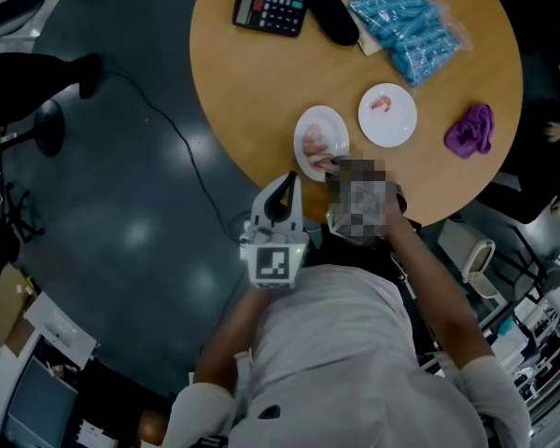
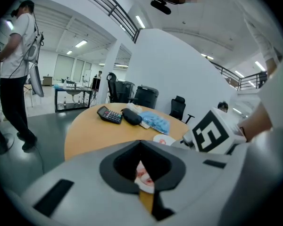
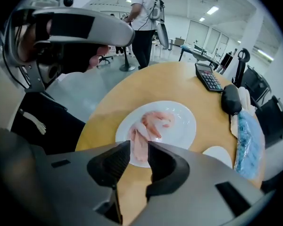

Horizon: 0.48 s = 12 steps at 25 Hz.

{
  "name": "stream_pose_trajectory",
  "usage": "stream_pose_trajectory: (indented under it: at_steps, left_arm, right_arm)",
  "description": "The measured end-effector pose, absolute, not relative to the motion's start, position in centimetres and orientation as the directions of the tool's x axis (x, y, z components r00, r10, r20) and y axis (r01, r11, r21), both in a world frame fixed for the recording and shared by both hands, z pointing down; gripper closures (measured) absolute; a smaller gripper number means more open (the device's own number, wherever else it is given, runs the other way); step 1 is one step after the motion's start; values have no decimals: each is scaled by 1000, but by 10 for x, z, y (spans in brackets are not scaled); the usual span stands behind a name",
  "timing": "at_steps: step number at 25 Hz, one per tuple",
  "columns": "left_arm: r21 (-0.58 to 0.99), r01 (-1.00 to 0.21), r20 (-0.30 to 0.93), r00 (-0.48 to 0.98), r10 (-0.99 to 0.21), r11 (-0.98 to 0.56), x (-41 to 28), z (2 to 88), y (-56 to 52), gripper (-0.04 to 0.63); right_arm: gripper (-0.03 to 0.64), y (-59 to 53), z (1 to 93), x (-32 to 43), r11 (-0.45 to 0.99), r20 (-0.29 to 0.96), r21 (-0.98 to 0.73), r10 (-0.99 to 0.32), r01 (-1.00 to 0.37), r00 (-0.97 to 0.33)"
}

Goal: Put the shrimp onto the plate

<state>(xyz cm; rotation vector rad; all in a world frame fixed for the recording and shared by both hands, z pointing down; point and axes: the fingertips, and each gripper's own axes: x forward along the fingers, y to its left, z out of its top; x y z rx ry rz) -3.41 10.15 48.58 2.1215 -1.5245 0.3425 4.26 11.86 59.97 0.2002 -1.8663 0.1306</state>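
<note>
Two white plates sit near the front of the round wooden table. The nearer plate holds a few pink shrimps; the farther plate holds one shrimp. My right gripper is open over the nearer plate's front rim, and a pale shrimp lies between its fingertips. Another shrimp lies at the plate's middle. In the head view a mosaic patch covers most of the right gripper. My left gripper hangs shut and holding nothing just off the table's front edge.
At the table's back lie a black calculator, a black case and a bag of blue items. A purple cloth lies at the right. A person stands left of the table, and office chairs stand beyond it.
</note>
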Motion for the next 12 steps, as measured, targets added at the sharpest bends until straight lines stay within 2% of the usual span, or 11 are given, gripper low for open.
stream_pose_trajectory:
  at_steps: [12]
  left_arm:
    - [256, -942, 481, 319, -817, -217, -47, 491, 97, 588]
  right_arm:
    - [498, 119, 621, 39, 995, 986, -5, -12, -98, -167]
